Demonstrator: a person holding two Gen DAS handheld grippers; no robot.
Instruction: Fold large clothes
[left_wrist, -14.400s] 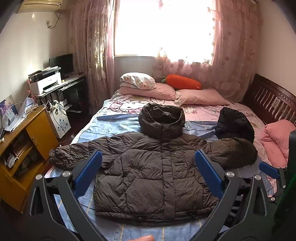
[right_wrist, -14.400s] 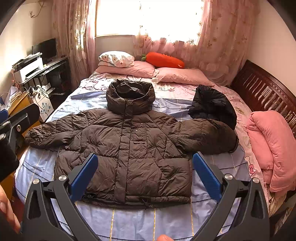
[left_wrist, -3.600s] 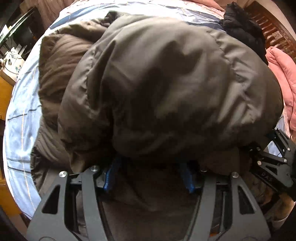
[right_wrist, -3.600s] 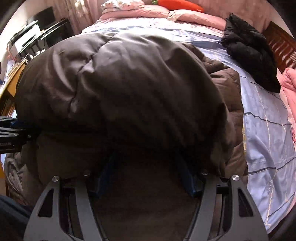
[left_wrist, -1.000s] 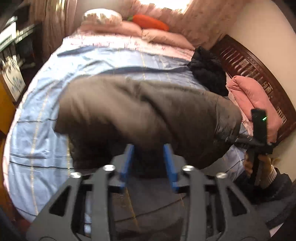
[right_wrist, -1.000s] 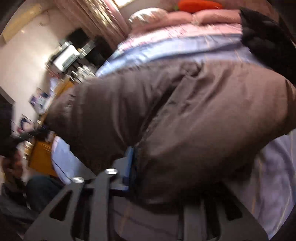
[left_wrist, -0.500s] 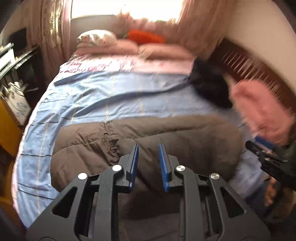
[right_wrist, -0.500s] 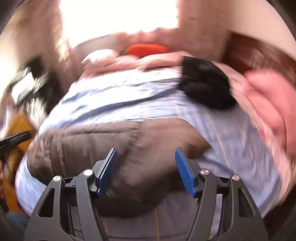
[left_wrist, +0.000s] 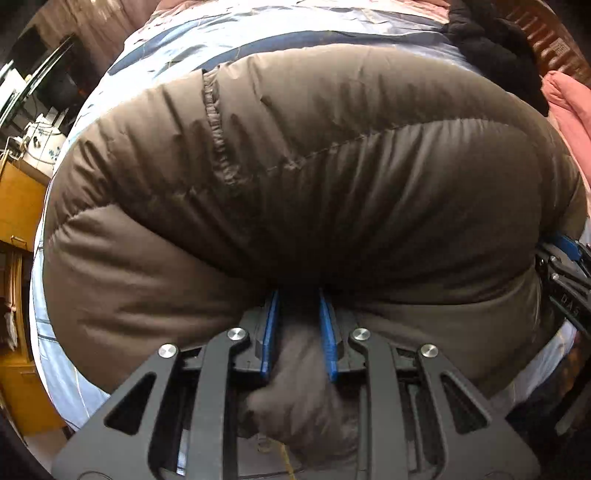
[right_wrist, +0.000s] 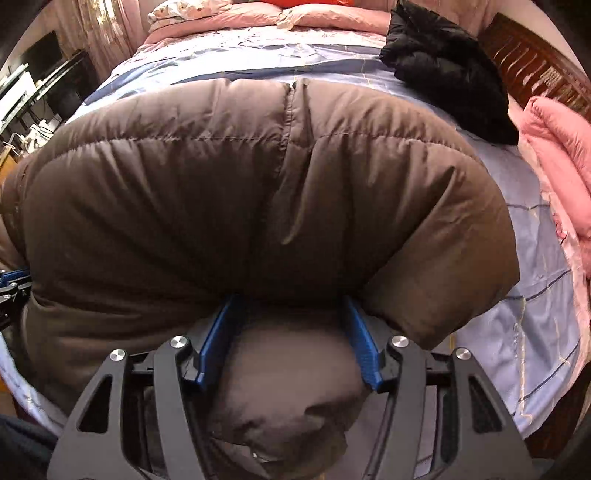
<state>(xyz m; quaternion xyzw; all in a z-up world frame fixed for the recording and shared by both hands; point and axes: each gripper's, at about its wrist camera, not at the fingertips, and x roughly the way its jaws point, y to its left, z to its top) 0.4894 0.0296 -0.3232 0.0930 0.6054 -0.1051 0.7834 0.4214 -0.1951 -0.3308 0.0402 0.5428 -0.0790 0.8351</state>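
While both my left claw (left_wrist: 297, 328) and right claw (right_wrist: 288, 338) clench the brown jacket (left_wrist: 314, 177), I'm mid-fold; next, lower it onto the bed (right_wrist: 535, 295) and release.

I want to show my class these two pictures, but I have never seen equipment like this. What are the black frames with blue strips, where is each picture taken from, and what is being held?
No robot here: a person holds a two-finger gripper in each hand. Each picture comes from a fisheye camera on one gripper, looking along its fingers, so everything bulges.

The left gripper has its blue-padded fingers pinched close on a fold of the puffy brown quilted jacket. The right gripper has its fingers set wider round a thicker bunch of that jacket.

The jacket lies on a bed with a light blue sheet. Farther back lie a crumpled black garment and a pink quilt.
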